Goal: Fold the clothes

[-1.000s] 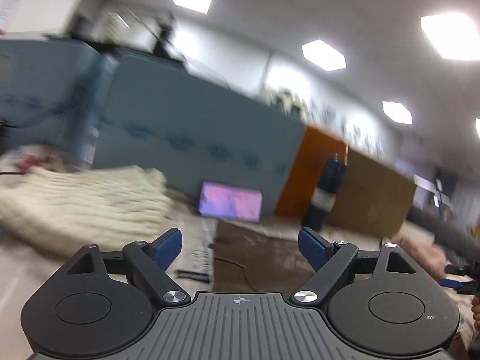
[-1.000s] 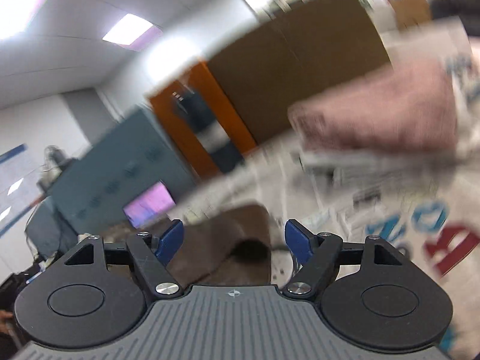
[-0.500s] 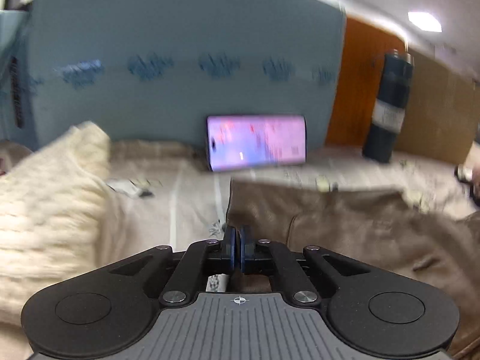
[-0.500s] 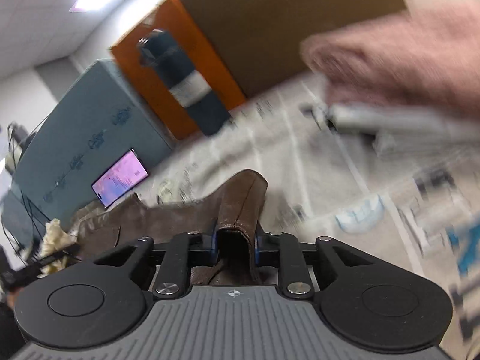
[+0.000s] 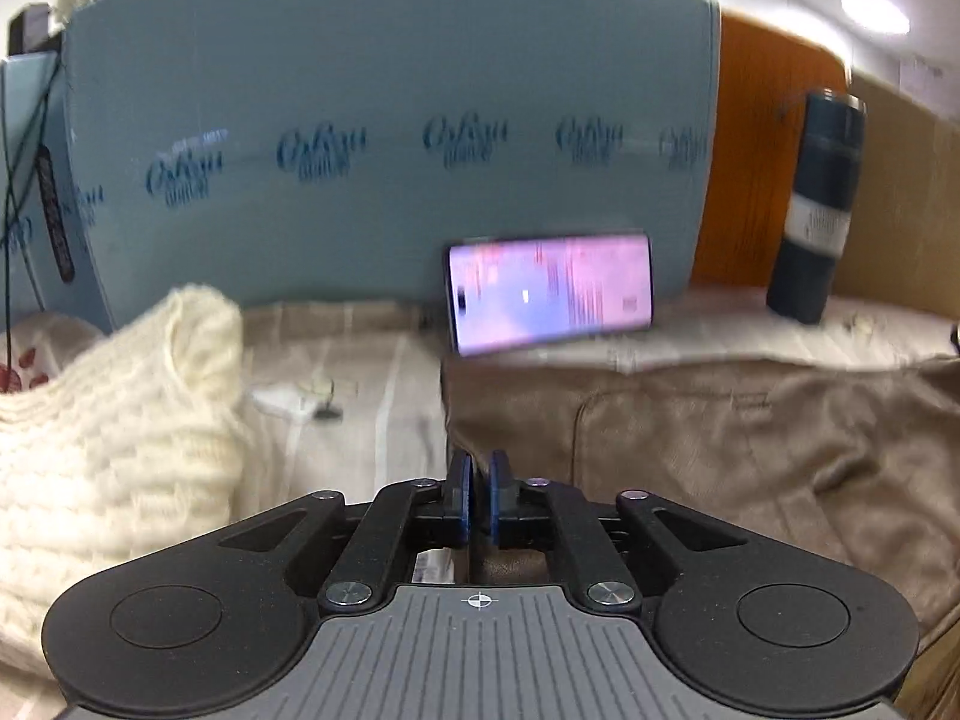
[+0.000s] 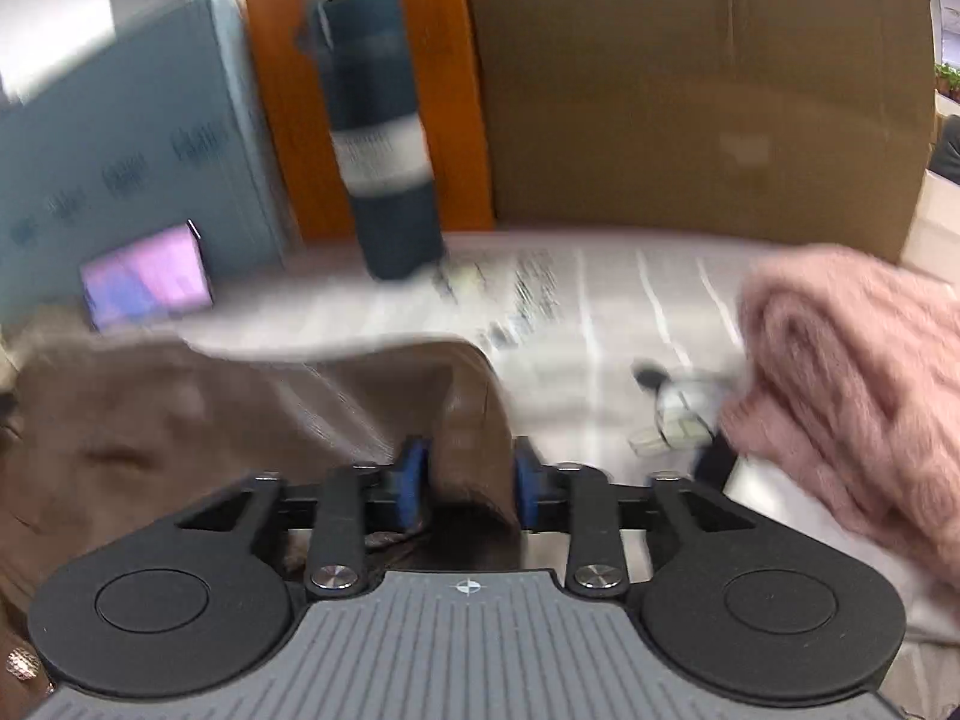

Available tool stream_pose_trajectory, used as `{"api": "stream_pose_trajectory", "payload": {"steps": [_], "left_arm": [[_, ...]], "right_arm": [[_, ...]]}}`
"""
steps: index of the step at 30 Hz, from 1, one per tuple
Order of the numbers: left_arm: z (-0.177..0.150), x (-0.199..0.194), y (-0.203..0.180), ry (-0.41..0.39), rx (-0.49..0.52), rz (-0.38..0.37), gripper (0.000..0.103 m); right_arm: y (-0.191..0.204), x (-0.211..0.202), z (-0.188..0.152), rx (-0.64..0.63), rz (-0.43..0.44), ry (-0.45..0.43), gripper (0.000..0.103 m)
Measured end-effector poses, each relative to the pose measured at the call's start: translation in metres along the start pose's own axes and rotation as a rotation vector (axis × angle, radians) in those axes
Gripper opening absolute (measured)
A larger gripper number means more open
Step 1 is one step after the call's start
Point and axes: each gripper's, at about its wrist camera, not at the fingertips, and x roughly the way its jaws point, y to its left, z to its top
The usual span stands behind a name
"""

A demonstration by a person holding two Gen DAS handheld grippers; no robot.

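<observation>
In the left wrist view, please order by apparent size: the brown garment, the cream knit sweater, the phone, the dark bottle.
1. brown garment and cream knit sweater: similar, both cropped and near, so not ranked
2. phone
3. dark bottle

Both hand-held grippers (image 5: 478,483) (image 6: 465,483) narrowly parted

A second ago both grippers stood wide open and empty. The left gripper (image 5: 478,495) snapped shut at the brown garment's (image 5: 690,456) 9 o'clock edge, then just parted slightly. The right gripper (image 6: 462,483) closed on its raised fold at 12 o'clock, then widened again, fold still between.
</observation>
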Motion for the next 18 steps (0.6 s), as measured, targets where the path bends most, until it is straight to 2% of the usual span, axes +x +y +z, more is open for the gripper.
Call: {"api": "stream_pose_trajectory", "payload": {"steps": [2, 4, 6, 8, 9, 10, 12, 14, 15, 16, 18], "left_arm": [[0.0, -0.019, 0.01, -0.023, -0.017, -0.019, 0.026], [-0.003, -0.046, 0.024, -0.065, -0.053, -0.038, 0.053], [-0.011, -0.077, 0.036, -0.127, -0.088, -0.061, 0.064], [-0.025, -0.11, 0.044, -0.193, -0.111, -0.075, 0.066], [-0.033, -0.124, 0.046, -0.213, -0.127, -0.075, 0.071], [-0.042, -0.136, 0.048, -0.22, -0.134, -0.086, 0.073], [-0.062, -0.153, 0.048, -0.208, -0.133, -0.13, 0.074], [-0.08, -0.16, 0.044, -0.159, -0.115, -0.192, 0.078], [-0.088, -0.16, 0.042, -0.127, -0.108, -0.218, 0.079], [-0.096, -0.16, 0.039, -0.094, -0.099, -0.228, 0.079], [-0.108, -0.157, 0.036, -0.031, -0.097, -0.237, 0.079]], "right_arm": [[-0.003, -0.009, -0.005, -0.016, -0.024, -0.013, 0.05], [0.002, -0.027, -0.006, -0.032, -0.071, -0.053, 0.061], [0.014, -0.052, -0.01, -0.065, -0.071, -0.107, 0.07], [0.028, -0.076, -0.018, -0.109, -0.016, -0.149, 0.079], [0.036, -0.088, -0.022, -0.132, 0.021, -0.166, 0.085], [0.043, -0.098, -0.027, -0.15, 0.067, -0.176, 0.086], [0.058, -0.109, -0.037, -0.147, 0.218, -0.147, 0.087], [0.068, -0.106, -0.047, -0.129, 0.376, -0.072, 0.088], [0.073, -0.101, -0.051, -0.127, 0.413, -0.035, 0.088], [0.078, -0.096, -0.055, -0.128, 0.439, 0.0, 0.088], [0.083, -0.085, -0.062, -0.14, 0.413, 0.052, 0.087]]}}
